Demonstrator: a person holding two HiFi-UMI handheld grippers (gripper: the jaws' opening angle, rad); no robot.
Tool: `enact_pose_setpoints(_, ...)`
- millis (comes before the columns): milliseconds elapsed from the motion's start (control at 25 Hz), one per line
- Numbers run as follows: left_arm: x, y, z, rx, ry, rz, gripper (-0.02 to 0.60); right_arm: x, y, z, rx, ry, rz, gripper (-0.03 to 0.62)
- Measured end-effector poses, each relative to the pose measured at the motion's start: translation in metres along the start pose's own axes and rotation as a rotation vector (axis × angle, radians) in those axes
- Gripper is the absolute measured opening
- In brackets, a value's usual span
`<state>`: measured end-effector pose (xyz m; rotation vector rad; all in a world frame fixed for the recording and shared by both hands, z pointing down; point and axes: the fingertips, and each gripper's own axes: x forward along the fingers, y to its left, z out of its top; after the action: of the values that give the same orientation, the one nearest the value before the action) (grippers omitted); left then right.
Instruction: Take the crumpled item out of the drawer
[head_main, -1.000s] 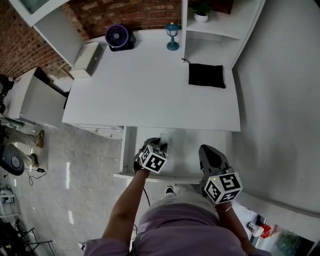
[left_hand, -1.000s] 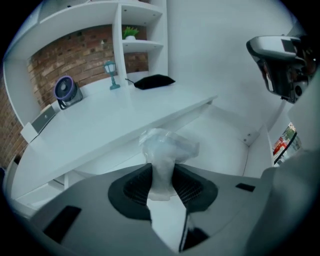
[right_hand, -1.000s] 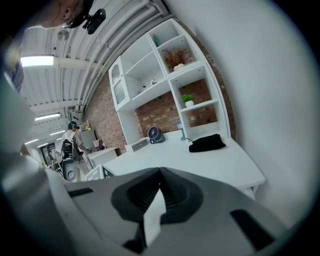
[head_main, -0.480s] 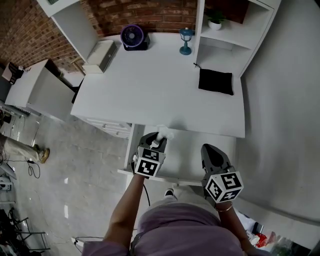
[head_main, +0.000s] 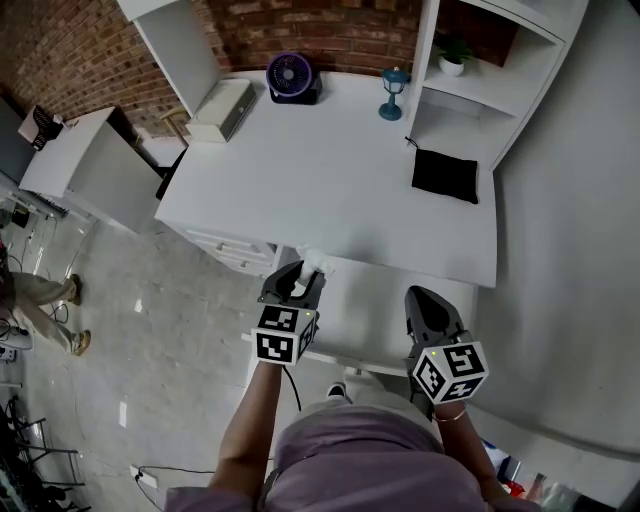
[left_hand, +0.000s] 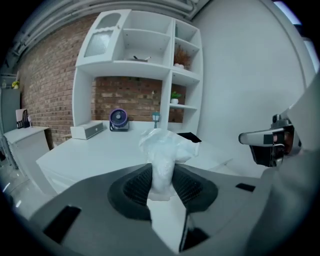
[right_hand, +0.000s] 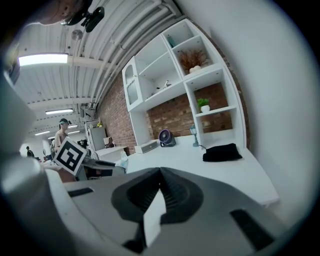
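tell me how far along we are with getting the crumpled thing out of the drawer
Mostly done. The crumpled white item is already out of the open drawer, up at desk height. In hand: the left gripper has its fingers clamped on it. The right gripper is shut and empty. Left: carrying it clear and probably setting it down.

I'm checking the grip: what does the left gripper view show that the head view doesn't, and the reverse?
Only the left gripper view: the left gripper with both pads pressed on the crumpled white item. Only the head view: the person's left forearm and torso. Both: the white desk, the purple fan and the black cloth.
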<state>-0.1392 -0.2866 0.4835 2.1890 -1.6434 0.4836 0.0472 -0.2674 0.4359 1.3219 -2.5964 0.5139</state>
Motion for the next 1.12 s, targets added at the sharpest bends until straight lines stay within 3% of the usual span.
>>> enact_pose_setpoints(680,-0.059,0.028,0.014,-0.14,-0.162,0.09,0.129,0.0,0.026,0.006,-0.035,-0.016,0.044,0.003)
enact_pose_setpoints(1120,-0.074,0.028,0.011,-0.178,-0.194,0.11,0.129,-0.004,0.031,0.005,-0.034,-0.018,0.062,0.003)
